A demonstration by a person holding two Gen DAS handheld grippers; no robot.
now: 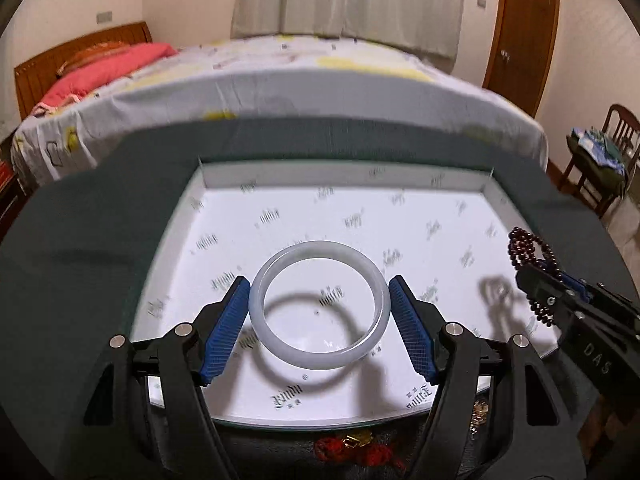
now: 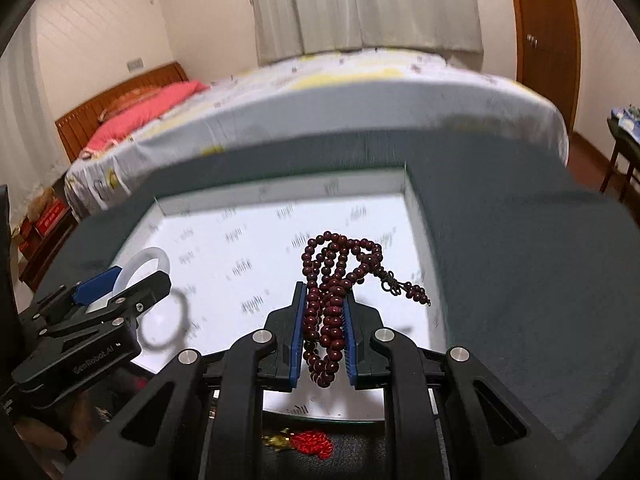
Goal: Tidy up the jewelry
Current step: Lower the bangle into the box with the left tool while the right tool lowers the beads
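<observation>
Blue-padded fingers of the left gripper (image 1: 319, 314) pinch a pale, translucent bangle (image 1: 319, 304) across its full width, one pad on each outer side, the ring lying nearly flat and raised above the shallow white box (image 1: 224, 396), where its round shadow falls on the printed lining. The right gripper (image 2: 323, 334) has its fingers drawn narrow around a bundled strand of dark red beads (image 2: 334, 276); loops spill forward past the fingertips and a small knotted tassel trails to the right, all of it hanging over the same box, toward its right half.

Both pieces sit directly above the box floor, the bangle left of centre and the beads to the right, well apart, so a release looks to be a matter of lowering straight down; neither hand appears to need to cross the other. The bangle's flat plane roughly matches the floor beneath it.

The box rests on a dark green worktop (image 2: 520, 264). A red knotted ornament with gold trim (image 2: 314, 442) lies on the worktop at the near edge, just outside the box. A bed (image 1: 280, 80) with a pink pillow fills the background.
</observation>
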